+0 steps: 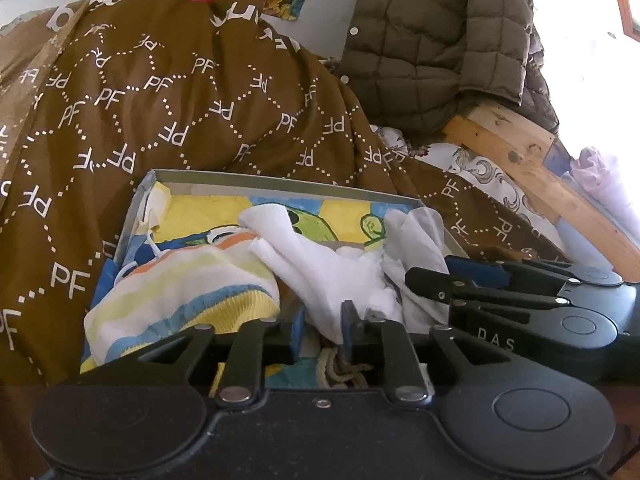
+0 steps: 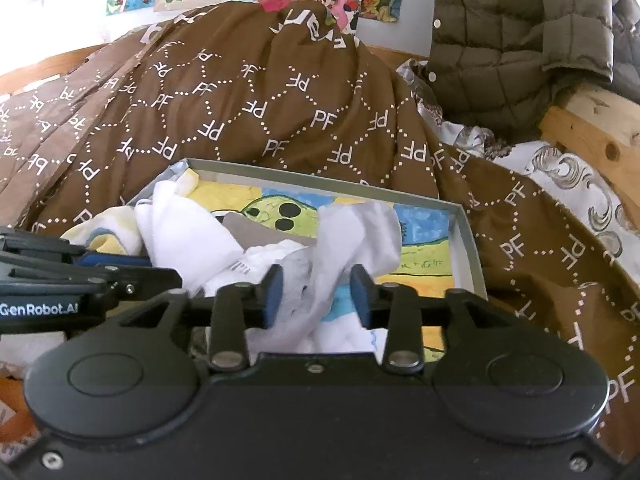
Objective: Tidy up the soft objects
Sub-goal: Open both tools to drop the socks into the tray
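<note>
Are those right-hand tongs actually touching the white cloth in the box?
Touching. In the right wrist view, the white cloth runs between the right tongs, against the left blue pad; the other pad stands slightly clear.

Both grippers, left gripper [image 1: 322, 330] and right gripper [image 2: 316, 294], are matte black with blue finger pads [image 2: 273, 294], silver pivot screws, round hubs at five and seven o'clock.

Crumpled white cloths [image 2: 360, 236] and a striped sock [image 1: 180, 292] lie in the grey box [image 2: 466, 232]
</note>
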{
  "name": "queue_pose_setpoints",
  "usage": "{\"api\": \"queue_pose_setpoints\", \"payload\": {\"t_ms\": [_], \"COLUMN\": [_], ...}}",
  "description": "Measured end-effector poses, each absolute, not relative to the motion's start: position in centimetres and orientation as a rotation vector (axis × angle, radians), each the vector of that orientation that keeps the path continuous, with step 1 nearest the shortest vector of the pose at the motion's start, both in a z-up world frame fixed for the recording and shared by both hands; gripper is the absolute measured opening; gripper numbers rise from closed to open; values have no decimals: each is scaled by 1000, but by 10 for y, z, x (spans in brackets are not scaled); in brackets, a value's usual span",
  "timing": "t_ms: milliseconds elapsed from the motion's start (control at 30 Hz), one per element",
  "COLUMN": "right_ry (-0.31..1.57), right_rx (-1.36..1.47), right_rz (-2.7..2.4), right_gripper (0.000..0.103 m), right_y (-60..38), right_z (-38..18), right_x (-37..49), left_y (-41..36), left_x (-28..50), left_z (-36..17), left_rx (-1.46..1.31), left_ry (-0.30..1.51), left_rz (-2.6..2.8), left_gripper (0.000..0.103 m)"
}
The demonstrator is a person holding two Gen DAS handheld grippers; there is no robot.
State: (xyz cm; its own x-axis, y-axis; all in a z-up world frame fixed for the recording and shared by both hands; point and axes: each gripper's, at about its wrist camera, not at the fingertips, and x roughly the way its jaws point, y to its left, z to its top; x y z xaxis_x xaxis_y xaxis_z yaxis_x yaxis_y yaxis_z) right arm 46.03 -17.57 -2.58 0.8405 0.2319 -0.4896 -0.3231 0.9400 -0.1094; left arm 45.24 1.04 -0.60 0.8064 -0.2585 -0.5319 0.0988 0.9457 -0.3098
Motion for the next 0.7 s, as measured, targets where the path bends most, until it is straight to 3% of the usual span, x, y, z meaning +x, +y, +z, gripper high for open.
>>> {"api": "queue_pose_setpoints", "payload": {"t_ms": [433,567,700], "right_ry": [434,416,396], "right_rx": [-174,-143,-101], "right_rz": [282,276,280], "right_gripper": [61,73,91], "right_y": [-193,-204,-215], "right_z": [6,17,27], "right_x": [408,387,364], "left_y": [14,16,17], "left_x": [406,391,373], "left_z": [22,31,39], "left_rx": [-230,-212,-207], "left_ry": [504,472,439], "left_rz": [-144,-126,-90], "left_gripper": [70,84,99]}}
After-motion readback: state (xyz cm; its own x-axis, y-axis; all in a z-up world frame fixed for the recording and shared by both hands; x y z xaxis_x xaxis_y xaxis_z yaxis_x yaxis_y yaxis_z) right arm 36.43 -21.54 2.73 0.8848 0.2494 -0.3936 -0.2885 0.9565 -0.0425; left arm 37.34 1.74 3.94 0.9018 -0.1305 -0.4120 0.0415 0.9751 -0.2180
